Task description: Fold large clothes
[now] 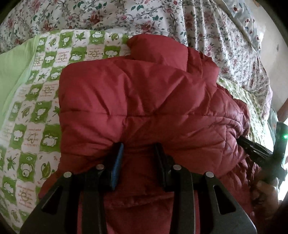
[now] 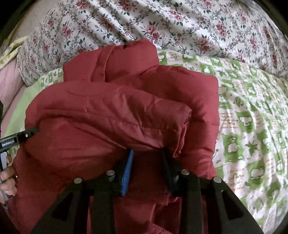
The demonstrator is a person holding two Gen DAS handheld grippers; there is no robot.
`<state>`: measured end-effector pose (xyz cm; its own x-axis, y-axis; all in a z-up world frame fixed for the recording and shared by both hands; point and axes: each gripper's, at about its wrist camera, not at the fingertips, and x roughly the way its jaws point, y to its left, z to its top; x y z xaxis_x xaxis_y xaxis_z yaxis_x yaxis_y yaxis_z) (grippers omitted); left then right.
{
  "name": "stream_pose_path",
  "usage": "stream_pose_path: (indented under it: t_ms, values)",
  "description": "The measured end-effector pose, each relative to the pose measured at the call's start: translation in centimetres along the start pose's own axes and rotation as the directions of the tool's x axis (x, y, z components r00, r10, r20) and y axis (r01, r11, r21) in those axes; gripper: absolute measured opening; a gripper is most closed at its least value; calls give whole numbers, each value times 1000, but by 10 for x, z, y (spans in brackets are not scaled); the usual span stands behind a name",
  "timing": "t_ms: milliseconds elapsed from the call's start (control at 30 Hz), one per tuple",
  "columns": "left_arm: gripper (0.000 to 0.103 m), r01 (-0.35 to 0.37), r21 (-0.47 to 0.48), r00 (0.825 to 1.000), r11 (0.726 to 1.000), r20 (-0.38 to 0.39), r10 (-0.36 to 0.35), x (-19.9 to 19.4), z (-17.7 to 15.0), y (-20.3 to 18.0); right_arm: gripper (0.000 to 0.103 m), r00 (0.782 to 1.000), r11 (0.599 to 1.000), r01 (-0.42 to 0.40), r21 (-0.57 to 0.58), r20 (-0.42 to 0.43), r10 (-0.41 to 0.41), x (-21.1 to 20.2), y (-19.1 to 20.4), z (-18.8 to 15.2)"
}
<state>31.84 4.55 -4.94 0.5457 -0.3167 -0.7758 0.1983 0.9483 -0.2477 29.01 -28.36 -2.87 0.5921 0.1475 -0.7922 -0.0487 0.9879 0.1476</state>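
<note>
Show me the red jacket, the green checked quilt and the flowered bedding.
Red jacket [image 1: 136, 100]: left wrist view, puffy upper panel.
Green checked quilt [image 2: 252, 117]: right wrist view, bare patch right of jacket.
Flowered bedding [image 2: 180, 23]: right wrist view, rumpled top.

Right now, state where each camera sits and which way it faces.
Left wrist: on the left gripper, looking steeply down onto the red puffer jacket it pinches; right gripper at right edge.
Right wrist: on the right gripper, looking steeply down, pinching the same jacket; left gripper and hand at left edge.
Shared: jacket, green patterned quilt, floral bedding.
</note>
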Motion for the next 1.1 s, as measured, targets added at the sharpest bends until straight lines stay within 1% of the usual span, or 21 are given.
stream_pose_path:
  t_ms: [67,233,333,400,500,600,733,800,833,867,933,1033,1100]
  values:
    - [32,-13,-2,1000,1000,-5,13,-3,0,-3,33,1000,1000,-14,10,3,14,0,-2,-1]
    - [32,-42,-38,999,998,-1,42,-29,-6,-5,34,1000,999,-28,25,0,28,0,-4,-2]
    - [32,-59,-48,998,997,-30,58,-22,-7,-2,34,1000,999,-28,26,-8,28,0,-4,-1]
    - [33,-85,-33,996,996,-44,84,-15,-5,-5,34,999,999,-29,27,-16,29,0,-4,0]
    - [33,-156,16,987,988,-47,157,-7,-3,-16,34,999,999,-35,33,-22,36,0,-5,0]
    - [33,-186,34,981,982,-53,187,-4,-1,-19,34,999,999,-35,40,-26,36,0,-5,1]
    - [33,-167,21,984,986,-58,168,-19,0,-15,34,998,995,-51,90,-28,54,-16,-8,5]
    - [33,-144,4,988,990,-53,144,-35,-4,-13,34,997,989,-74,124,-19,77,-33,-12,3]
    - [33,-134,-1,990,991,-47,134,-43,-7,-13,36,996,988,-81,134,-21,84,-41,-13,1]
    - [33,-123,-4,992,992,-41,122,-54,-12,-14,38,995,986,-90,143,-29,95,-51,-14,-3]
    - [34,-105,-3,994,995,-35,104,-69,-22,-15,48,993,983,-107,147,-38,114,-65,-16,-11]
    - [34,-87,-6,996,996,-28,86,-91,-40,-17,48,991,983,-113,146,-57,122,-87,-20,-28]
    - [34,-55,-22,998,998,-29,54,-108,-57,-15,48,989,981,-122,153,-63,133,-103,-23,-41]
